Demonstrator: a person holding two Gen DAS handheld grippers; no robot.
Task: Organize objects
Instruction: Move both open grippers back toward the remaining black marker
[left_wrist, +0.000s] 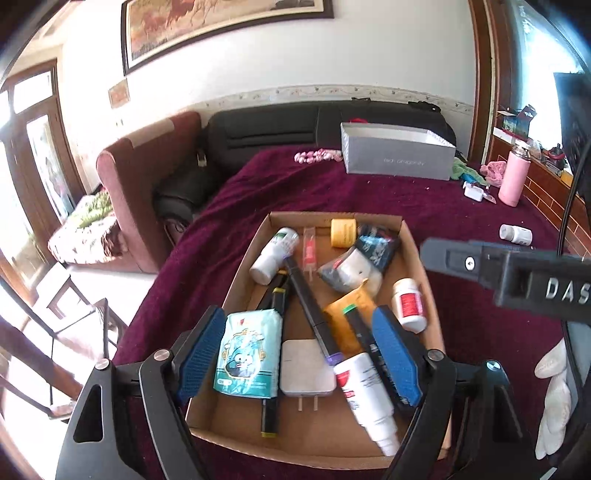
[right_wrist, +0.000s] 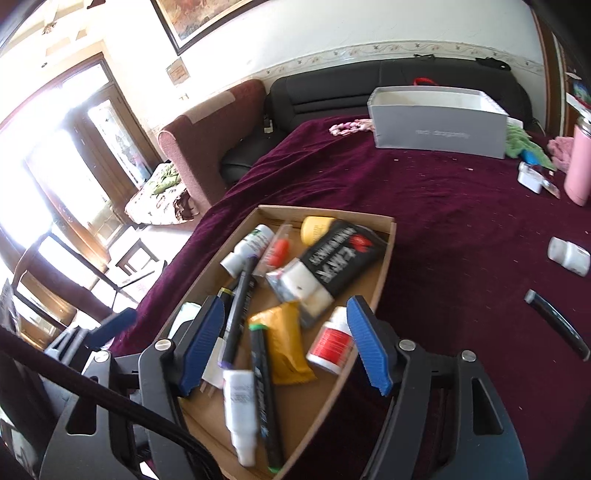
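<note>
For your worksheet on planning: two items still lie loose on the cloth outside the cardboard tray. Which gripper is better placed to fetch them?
Right gripper, probably: open, empty, with the white bottle and dark pen on its side.

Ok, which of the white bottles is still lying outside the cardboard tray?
The small white bottle on the maroon cloth, right of the cardboard tray. The red-labelled bottle and the others all lie inside the tray.

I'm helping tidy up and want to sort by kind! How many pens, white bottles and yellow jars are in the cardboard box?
In the box:
Pens: 3 that show (yellow-capped, purple-tipped, green-capped)
White bottles: 3 (green label, red label, nozzle bottle)
Yellow jar: 1
Total: 7
</note>
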